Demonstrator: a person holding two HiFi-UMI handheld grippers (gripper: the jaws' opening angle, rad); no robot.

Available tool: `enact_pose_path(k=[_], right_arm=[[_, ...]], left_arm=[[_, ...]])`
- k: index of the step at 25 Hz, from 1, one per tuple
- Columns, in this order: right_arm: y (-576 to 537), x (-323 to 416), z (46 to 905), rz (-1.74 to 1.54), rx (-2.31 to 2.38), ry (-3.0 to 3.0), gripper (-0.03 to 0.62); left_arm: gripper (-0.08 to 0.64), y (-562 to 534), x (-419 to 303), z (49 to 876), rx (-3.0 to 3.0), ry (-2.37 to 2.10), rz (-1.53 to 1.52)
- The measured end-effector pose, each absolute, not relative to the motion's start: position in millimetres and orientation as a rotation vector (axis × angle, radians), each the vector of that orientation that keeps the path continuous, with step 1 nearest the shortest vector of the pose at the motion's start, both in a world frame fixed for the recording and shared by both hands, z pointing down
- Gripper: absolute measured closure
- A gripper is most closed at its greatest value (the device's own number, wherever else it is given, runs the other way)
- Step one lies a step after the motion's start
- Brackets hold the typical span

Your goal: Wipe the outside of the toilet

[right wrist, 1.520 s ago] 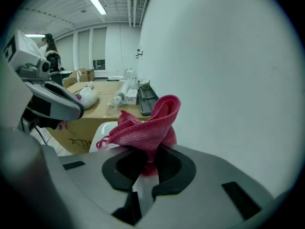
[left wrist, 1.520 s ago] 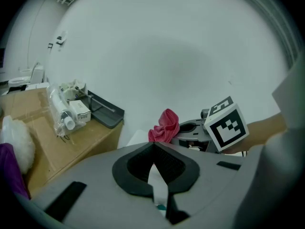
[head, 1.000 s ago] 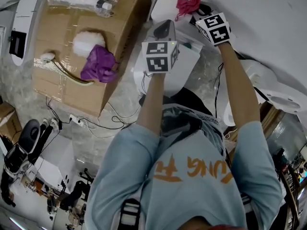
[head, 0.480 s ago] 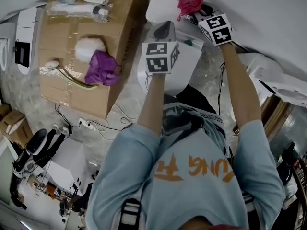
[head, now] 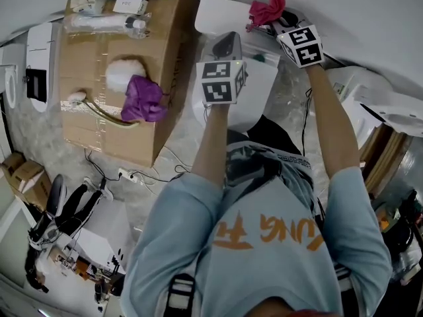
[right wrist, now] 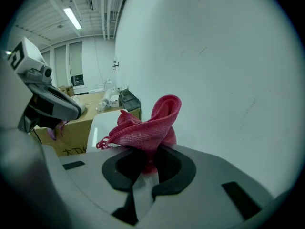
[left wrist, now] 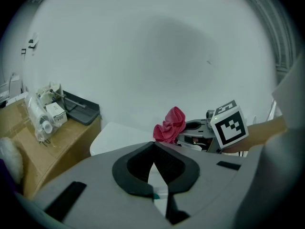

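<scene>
A cardboard box [head: 99, 121] bearing a purple rag [head: 142, 99] stands left of the white toilet [head: 258, 101]. The left gripper [left wrist: 153, 144] holds its 2 jaws pressed together, empty. At the tank's [head: 221, 13] right end, the right gripper [right wrist: 148, 154] pinches a pink cloth [right wrist: 150, 120].

cardboard box [right wrist: 76, 132] — dark print, half cut off; shirt [head: 264, 233] — orange lettering, not legible
</scene>
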State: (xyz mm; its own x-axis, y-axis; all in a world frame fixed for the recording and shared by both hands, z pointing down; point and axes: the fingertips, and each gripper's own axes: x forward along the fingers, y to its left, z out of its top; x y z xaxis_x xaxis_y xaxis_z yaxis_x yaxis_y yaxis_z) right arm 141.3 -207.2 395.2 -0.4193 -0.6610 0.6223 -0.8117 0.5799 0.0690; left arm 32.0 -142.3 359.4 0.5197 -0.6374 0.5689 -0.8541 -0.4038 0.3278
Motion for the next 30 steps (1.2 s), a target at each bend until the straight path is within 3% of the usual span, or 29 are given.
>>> enact_pose_path(k=[15, 30], right_arm=[[-149.8, 231.0, 406.2, 0.354, 1.352, -2.077, 0.531], [-108.0, 274.5, 404.7, 0.409, 1.496, -2.028, 0.531]], left_arm=[[0.537, -132.7, 66.6, 358.3, 2.195, -1.153, 0.475], [0.535, -116.9, 109.8, 360.8, 2.243, -1.067, 0.546]])
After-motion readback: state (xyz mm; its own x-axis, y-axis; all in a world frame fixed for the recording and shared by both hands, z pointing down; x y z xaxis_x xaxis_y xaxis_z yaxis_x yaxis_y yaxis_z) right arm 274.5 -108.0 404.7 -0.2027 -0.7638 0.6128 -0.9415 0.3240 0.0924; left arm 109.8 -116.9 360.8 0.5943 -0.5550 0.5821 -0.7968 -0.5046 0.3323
